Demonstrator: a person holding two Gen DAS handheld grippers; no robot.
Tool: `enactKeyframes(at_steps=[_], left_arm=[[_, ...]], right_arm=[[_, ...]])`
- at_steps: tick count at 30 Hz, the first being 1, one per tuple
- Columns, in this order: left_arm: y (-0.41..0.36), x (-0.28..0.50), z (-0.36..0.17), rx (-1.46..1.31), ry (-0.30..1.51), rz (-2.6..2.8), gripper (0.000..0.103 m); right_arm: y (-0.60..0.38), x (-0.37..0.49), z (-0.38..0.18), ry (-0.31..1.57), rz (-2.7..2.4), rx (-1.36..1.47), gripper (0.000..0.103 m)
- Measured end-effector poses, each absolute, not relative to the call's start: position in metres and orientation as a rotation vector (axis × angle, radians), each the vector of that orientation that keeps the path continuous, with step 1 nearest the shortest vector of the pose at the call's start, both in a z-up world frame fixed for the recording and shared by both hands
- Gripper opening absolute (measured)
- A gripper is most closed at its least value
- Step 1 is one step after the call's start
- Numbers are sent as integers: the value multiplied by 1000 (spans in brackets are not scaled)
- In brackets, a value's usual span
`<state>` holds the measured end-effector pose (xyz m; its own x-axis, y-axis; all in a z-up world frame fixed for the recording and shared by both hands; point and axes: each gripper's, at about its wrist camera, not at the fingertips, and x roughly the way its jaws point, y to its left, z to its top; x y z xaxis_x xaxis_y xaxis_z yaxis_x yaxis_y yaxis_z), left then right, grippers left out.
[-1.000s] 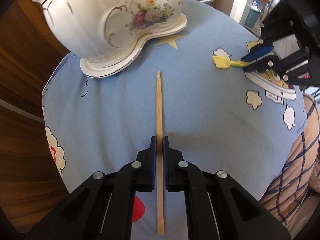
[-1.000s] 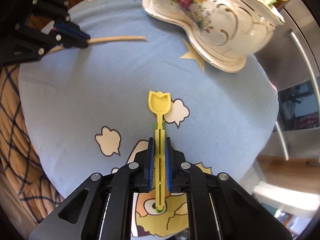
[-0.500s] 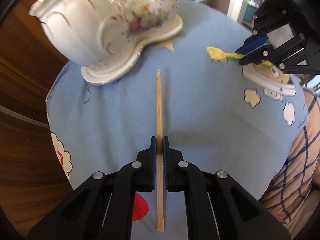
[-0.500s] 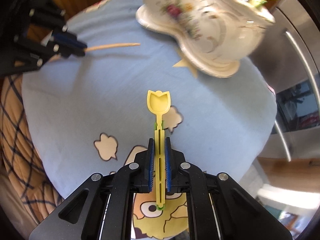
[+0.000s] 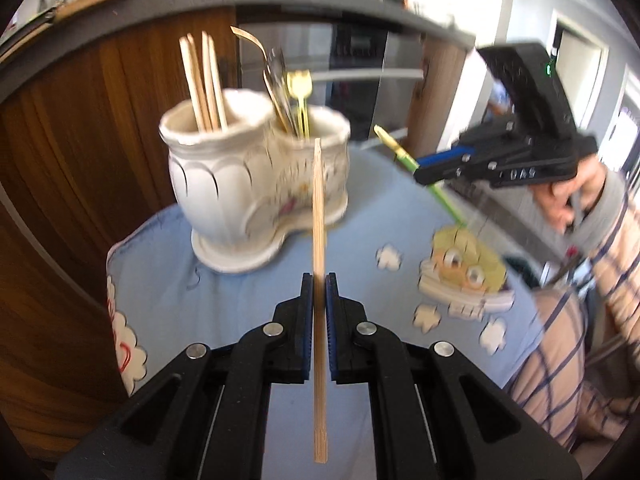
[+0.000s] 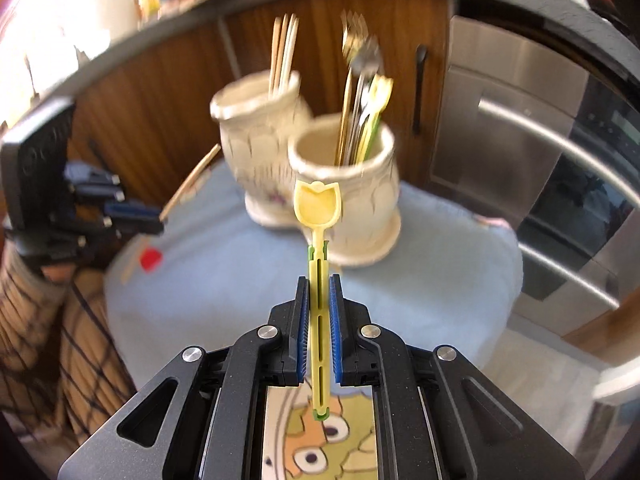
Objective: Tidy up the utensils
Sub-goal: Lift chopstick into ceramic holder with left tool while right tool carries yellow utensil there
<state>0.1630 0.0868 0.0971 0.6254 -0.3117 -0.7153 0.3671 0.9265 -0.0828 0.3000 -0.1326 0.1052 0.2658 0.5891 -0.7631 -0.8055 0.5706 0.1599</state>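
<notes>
Step in hand, as I read it: carry phase, both utensils off the blue cloth [image 5: 248,292] and aimed at the two-pot ceramic holder [image 5: 224,184], which sits near the cloth's far-left edge.

Going left to right in the left wrist view: left pot holds wooden chopsticks [image 5: 202,80], right pot holds forks and a yellow spoon. The left gripper [image 5: 319,292] is clenched on a single chopstick [image 5: 319,216], which runs straight out between the jaws, its tip in front of the holder's right pot. Further right, the right gripper [image 6: 319,296] is clamped on the handle of the yellow tulip spoon [image 6: 318,208], bowl end forward, in front of the right pot in its own view.

Next move likely needs: chopstick swung left over the left pot's rim and tipped near upright before dropping; spoon raised over the right pot's rim [image 6: 340,148].

Room: open air above the cloth between grippers. Tight spots: the upright utensils already in each pot, and the cabinet [image 5: 80,128] close behind the holder. The cloth's left edge is near the holder's base.
</notes>
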Motion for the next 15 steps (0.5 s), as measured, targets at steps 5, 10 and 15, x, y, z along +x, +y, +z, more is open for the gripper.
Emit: enactKeyframes(at_steps=[5,10,15], left_arm=[[90,167,115,19,690,-391,6],[102,177,139,-15,600,-374,6],[113,186,157,-49,526,-354,6]], right_arm=[[-144,302,111,809,971,-156,11],[-149,305,119,738,989,-49,11],[-147,309,130,660,1007,35,11]])
